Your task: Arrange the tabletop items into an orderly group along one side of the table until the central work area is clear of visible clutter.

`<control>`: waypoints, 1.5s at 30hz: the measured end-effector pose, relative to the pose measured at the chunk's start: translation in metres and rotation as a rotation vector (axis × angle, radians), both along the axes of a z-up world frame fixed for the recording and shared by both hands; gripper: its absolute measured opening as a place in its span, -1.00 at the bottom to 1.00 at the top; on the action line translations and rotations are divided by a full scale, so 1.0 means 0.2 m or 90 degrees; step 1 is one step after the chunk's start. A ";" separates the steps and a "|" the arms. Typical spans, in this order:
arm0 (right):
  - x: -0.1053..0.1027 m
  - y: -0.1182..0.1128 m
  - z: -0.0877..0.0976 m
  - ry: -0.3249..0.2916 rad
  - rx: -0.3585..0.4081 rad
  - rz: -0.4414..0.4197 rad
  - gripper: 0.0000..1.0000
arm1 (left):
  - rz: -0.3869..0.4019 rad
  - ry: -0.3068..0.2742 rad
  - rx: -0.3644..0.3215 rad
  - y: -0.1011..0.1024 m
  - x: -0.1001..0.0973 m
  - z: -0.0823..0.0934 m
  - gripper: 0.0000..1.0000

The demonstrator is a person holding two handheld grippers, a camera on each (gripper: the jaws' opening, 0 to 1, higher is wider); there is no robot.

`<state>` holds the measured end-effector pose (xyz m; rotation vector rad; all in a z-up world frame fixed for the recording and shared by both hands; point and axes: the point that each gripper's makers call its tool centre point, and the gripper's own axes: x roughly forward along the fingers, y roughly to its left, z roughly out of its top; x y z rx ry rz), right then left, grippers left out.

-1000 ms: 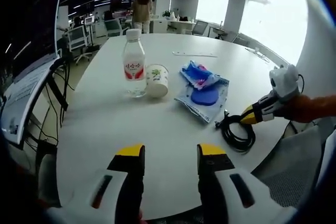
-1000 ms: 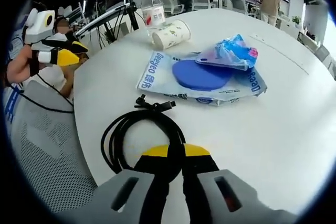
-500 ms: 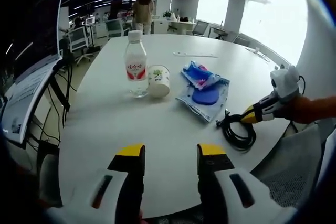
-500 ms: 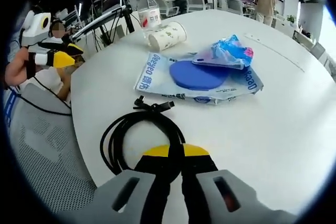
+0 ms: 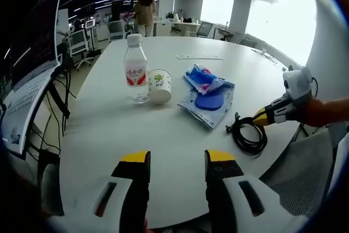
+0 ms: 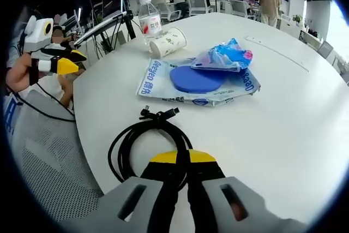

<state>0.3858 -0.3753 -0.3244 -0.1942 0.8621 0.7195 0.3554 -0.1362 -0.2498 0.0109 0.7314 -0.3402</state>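
My left gripper (image 5: 177, 159) hovers open over the near edge of the round white table (image 5: 109, 135), with nothing between its jaws. A water bottle (image 5: 134, 69) and a paper cup (image 5: 160, 85) stand together at the far left. Right of them a crumpled blue wrapper (image 5: 203, 79) and a blue disc (image 6: 196, 78) lie on a flat white and blue packet (image 5: 210, 105). My right gripper (image 6: 182, 157) is shut on a coiled black cable (image 6: 136, 140) near the table's edge. It enters the left gripper view (image 5: 267, 117) from the right.
A long thin white strip (image 5: 199, 57) lies on the far side of the table. A grey mesh chair (image 6: 43, 151) stands by the cable's side. Monitors and cables (image 5: 27, 91) crowd the left. People stand among desks in the background (image 5: 144, 12).
Both views have shifted a little with the hands. The right gripper stays shut on the cable, and the coil now sits slightly further from the packet. The left gripper stays open.
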 end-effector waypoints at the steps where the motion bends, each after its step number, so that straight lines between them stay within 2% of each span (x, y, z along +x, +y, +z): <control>1: 0.00 -0.02 0.00 0.003 0.003 -0.011 -0.98 | -0.001 0.000 -0.001 0.00 0.00 0.00 -0.22; 10: 0.02 -0.13 0.03 -0.003 0.009 -0.042 -0.98 | -0.015 -0.003 -0.001 -0.05 0.02 0.01 -0.21; 14: 0.04 -0.17 0.06 -0.008 0.039 -0.077 -1.00 | -0.018 -0.003 -0.002 -0.07 0.02 0.01 -0.22; 16: 0.04 -0.20 0.06 -0.008 0.026 -0.075 -1.00 | -0.019 -0.003 -0.002 -0.08 0.02 0.01 -0.22; 45: 0.08 -0.63 0.10 -0.031 0.014 -0.158 -1.00 | -0.036 -0.002 0.001 -0.18 0.06 0.02 -0.22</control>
